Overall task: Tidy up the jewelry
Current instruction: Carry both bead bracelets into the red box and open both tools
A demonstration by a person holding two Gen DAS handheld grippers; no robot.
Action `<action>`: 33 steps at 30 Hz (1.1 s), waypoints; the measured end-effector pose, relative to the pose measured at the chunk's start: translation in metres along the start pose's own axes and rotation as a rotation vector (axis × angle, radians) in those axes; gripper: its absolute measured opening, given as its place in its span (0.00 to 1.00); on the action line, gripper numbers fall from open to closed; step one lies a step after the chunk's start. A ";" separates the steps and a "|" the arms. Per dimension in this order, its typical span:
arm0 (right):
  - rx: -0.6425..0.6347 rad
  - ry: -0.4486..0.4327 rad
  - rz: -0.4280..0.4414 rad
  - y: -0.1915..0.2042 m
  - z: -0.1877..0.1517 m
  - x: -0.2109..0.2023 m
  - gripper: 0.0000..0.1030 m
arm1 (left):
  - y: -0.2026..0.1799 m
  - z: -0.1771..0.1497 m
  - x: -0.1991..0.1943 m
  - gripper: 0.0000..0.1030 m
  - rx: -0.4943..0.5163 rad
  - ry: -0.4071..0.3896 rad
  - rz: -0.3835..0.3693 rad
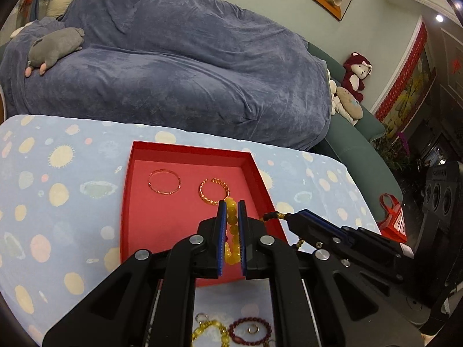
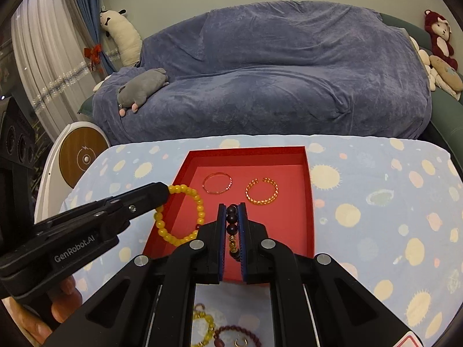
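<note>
Shallow red cardboard tray (image 2: 309, 202) on the spotted tablecloth lies ahead and below both grippers: left gripper (image 1: 231, 205) clamps the yellow bead bracelet (image 2: 181, 215) over its left rim, right gripper (image 2: 232, 206) clamps the dark bead bracelet (image 2: 232, 225), probably above its near half.

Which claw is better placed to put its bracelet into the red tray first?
Probably the left claw: its yellow bead bracelet hangs over the red cardboard tray beside a bare patch. The right claw, holding the dark bead bracelet, is nearer the gold bangles.
</note>
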State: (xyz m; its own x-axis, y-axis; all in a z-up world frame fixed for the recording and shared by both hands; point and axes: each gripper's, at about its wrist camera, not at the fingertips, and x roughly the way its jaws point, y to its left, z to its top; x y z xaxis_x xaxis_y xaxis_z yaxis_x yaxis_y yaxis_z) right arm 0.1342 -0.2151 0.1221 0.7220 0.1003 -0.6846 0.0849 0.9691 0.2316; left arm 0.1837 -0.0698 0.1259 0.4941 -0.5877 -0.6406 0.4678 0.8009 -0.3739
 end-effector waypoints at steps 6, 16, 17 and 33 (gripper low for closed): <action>0.071 0.078 0.036 -0.013 0.005 0.065 0.07 | 0.037 0.008 0.060 0.07 -0.083 0.043 -0.026; 0.063 0.191 -0.095 -0.040 -0.015 0.129 0.08 | 0.072 -0.013 0.105 0.16 0.019 0.138 0.168; 0.049 0.190 -0.123 -0.042 -0.016 0.131 0.08 | 0.072 -0.014 0.105 0.23 0.023 0.136 0.182; 0.006 0.105 -0.156 -0.038 -0.030 0.067 0.23 | 0.065 -0.036 0.052 0.49 0.044 0.067 0.314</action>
State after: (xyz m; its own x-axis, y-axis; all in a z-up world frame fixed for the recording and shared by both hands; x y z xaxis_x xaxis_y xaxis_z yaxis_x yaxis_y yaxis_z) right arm 0.1587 -0.2381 0.0463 0.6240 -0.0275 -0.7809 0.1947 0.9733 0.1213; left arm 0.2131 -0.0440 0.0439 0.5705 -0.3030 -0.7634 0.3321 0.9352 -0.1230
